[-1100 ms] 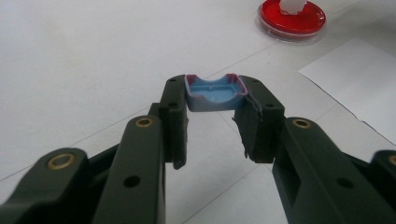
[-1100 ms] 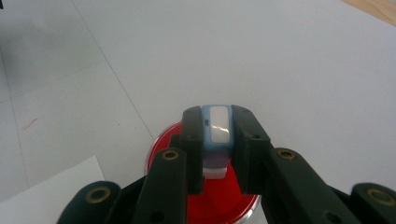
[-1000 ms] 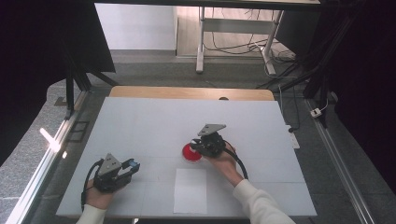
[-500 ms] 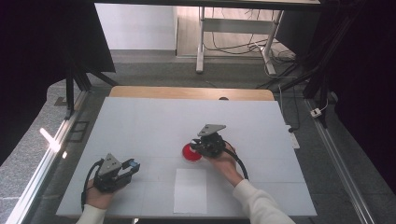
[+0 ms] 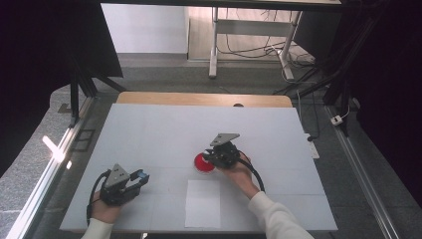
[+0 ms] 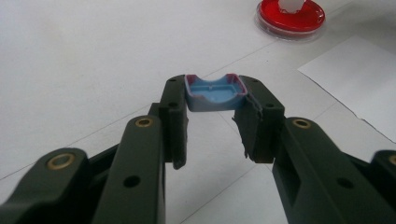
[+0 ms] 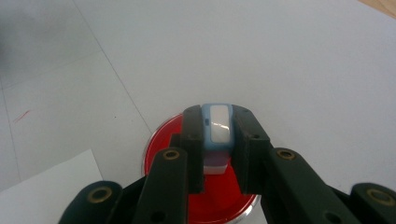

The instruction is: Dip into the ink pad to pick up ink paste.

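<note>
red dish (image 7: 201, 205): glossy plastic | sheet (image 5: 203, 203): matt paper | table (image 5: 149, 129): matt

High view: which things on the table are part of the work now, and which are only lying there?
In use:
- blue cap, in left tongs
- white stamp, in right tongs
- red ink dish

Lying about:
- white paper sheet

Overhead table (image 5: 149, 129) view; two close claw-mounted views
</note>
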`<state>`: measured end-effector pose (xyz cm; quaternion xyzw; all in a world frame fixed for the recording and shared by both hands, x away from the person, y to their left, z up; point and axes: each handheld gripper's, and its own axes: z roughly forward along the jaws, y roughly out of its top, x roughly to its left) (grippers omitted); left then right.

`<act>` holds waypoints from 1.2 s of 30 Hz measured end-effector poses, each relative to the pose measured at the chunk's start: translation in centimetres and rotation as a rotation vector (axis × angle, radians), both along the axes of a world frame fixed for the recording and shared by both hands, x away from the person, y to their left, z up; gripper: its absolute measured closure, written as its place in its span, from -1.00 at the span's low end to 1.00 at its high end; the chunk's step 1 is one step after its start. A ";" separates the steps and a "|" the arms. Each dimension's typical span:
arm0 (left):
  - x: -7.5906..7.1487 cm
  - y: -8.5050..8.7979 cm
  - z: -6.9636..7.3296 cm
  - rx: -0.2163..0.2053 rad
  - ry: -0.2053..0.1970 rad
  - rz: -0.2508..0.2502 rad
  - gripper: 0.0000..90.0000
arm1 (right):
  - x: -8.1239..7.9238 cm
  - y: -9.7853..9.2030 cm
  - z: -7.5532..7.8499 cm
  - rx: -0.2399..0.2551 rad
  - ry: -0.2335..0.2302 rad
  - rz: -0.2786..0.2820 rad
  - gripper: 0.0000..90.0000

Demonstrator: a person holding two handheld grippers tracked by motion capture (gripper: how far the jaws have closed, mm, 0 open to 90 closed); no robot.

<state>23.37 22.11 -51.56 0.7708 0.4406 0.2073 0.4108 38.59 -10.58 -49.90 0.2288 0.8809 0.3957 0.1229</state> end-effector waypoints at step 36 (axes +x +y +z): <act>0.1 0.0 -0.1 0.000 0.002 0.001 0.44 | -0.4 -0.4 1.0 0.039 -0.026 -0.008 0.69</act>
